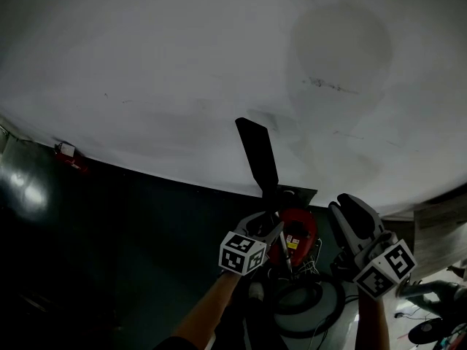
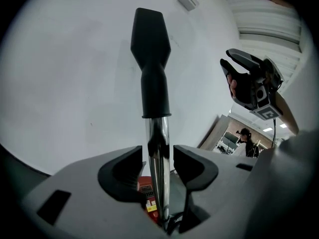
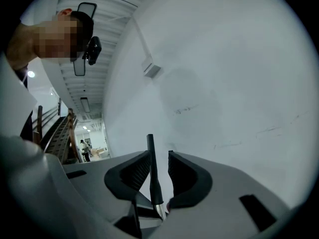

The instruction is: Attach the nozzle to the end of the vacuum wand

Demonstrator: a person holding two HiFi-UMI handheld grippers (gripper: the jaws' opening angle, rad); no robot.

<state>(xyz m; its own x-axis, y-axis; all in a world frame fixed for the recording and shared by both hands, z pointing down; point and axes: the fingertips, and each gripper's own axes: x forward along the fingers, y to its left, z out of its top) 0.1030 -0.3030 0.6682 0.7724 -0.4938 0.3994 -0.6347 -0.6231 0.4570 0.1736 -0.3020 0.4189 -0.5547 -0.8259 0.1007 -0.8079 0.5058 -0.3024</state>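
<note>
The black flat nozzle (image 1: 255, 154) sits on the top end of the chrome vacuum wand (image 2: 155, 133), which stands upright above the red vacuum body (image 1: 297, 233). In the left gripper view the nozzle (image 2: 151, 63) rises in front of the white wall. My left gripper (image 2: 158, 158) straddles the wand with a thin gap on each side, so it is open. My right gripper (image 1: 343, 204) hangs to the right of the wand, apart from it, open and empty. In the right gripper view the nozzle (image 3: 151, 158) shows edge-on beyond the right gripper (image 3: 158, 171).
A white wall (image 1: 182, 64) fills the background above a dark lower panel (image 1: 109, 246). A coiled hose (image 1: 310, 305) lies below the vacuum body. A small red object (image 1: 67, 153) sits at the left. A person (image 2: 245, 137) stands far off in a side room.
</note>
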